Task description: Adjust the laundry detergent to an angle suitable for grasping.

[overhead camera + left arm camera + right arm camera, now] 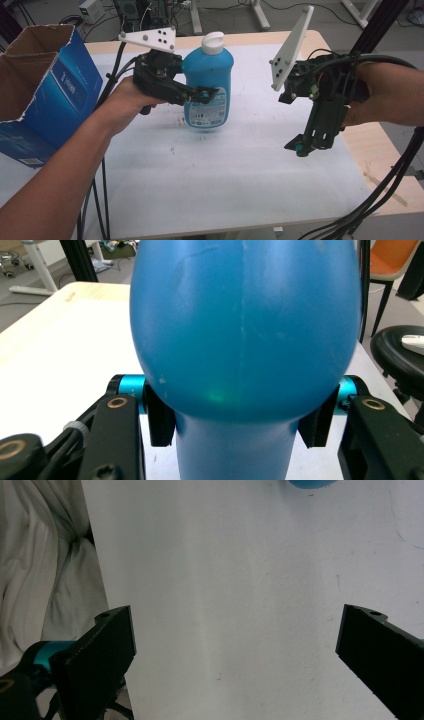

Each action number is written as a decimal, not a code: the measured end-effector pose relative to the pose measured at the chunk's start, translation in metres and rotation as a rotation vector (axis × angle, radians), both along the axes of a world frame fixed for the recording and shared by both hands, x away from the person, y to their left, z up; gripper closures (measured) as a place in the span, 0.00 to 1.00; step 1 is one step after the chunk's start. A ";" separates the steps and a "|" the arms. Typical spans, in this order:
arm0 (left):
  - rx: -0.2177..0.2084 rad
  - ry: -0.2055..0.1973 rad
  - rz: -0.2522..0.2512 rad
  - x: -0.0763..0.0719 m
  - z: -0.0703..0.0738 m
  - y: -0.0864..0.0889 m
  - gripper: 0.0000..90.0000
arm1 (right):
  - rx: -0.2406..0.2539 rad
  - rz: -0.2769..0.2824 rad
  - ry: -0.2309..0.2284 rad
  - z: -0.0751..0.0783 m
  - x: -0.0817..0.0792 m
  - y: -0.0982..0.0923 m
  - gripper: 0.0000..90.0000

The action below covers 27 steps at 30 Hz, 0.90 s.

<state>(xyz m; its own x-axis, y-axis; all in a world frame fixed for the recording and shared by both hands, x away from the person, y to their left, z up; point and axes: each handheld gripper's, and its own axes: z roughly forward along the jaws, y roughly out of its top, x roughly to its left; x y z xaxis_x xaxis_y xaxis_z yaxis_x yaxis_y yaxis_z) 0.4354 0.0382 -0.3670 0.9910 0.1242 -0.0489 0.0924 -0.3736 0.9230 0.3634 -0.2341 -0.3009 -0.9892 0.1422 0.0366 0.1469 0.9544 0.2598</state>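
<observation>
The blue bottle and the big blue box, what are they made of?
The blue bottle looks like smooth, slightly shiny plastic: a mould seam runs down its side and soft light glints on it. Its white cap seems plastic too. The blue box is probably cardboard: printed glossy blue outside, plain brown inside, with a rough torn edge.

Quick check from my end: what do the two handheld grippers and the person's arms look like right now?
Both the left gripper and the right gripper are black, with cyan fittings near the jaws, a pale three-cornered plate bearing dark dots on top, and black cables trailing off. The forearms are bare, no sleeves visible.
</observation>
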 end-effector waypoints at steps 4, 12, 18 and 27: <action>0.008 0.011 -0.001 -0.003 -0.008 0.000 0.50 | -0.001 -0.003 0.001 0.000 0.000 0.000 0.02; 0.027 0.011 -0.032 -0.007 -0.016 0.002 0.50 | -0.006 0.003 0.002 -0.001 0.001 0.003 0.02; 0.048 0.017 -0.048 -0.007 -0.023 0.000 0.50 | -0.008 0.000 0.005 -0.001 0.000 0.004 0.02; 0.044 -0.034 -0.093 -0.009 -0.026 -0.001 0.50 | -0.008 -0.002 0.006 -0.001 0.001 0.004 0.02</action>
